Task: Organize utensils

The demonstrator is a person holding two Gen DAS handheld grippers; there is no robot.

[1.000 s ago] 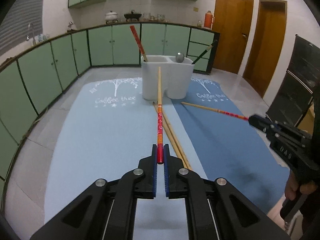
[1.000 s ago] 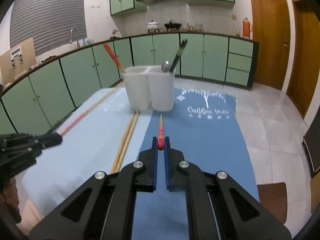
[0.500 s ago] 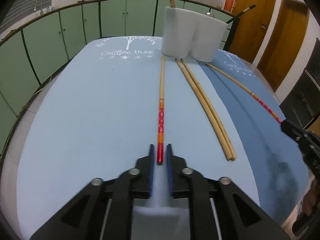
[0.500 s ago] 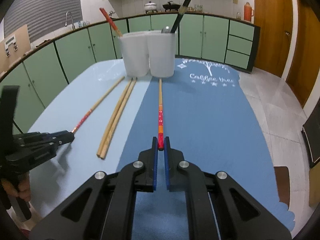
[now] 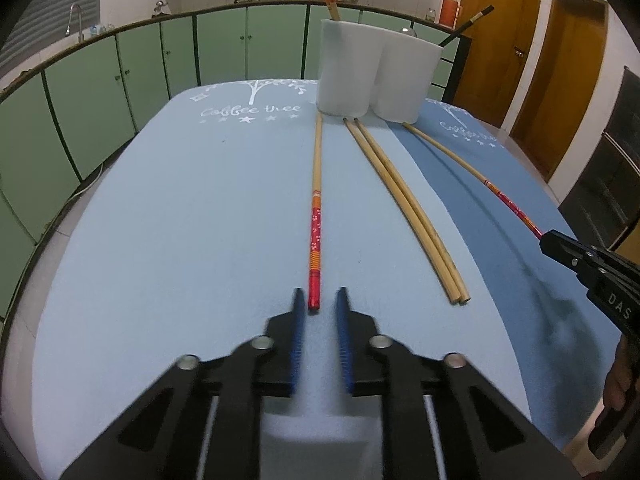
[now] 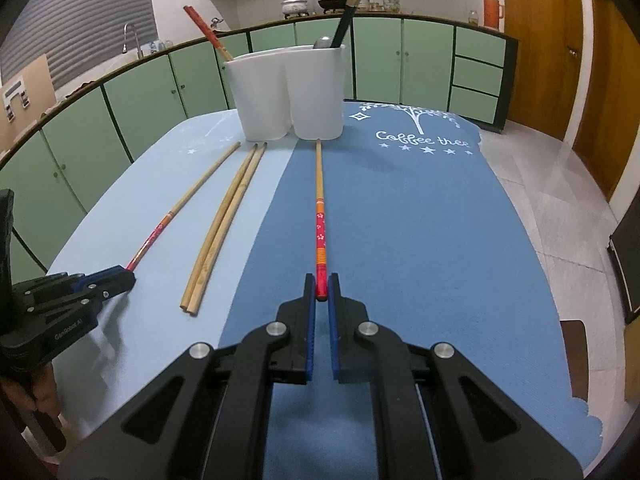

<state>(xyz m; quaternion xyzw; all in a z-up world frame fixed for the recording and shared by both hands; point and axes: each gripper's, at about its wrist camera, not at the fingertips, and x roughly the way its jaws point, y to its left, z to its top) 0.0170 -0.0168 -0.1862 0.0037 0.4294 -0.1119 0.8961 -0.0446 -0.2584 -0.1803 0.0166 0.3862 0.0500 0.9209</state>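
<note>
Chopstick point(image 5: 315, 236) flat on light-blue mat point(image 5: 160, 220), long axis pointing at white holder point(image 5: 376, 76), red end between spread fingers of left gripper point(image 5: 319, 300), untouched. Right gripper point(image 6: 321, 286) pinches red end of second chopstick point(image 6: 320, 216), same alignment.

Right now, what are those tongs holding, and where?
Right tongs pinch a chopstick by its red end. Left tongs are open, holding nothing.

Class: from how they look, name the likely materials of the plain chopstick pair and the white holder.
Plain chopstick pair: probably bamboo or unpainted wood; matte tan, no coating visible. White holder: smooth and slightly glossy, so plastic or glazed ceramic; the look cannot settle which.
</note>
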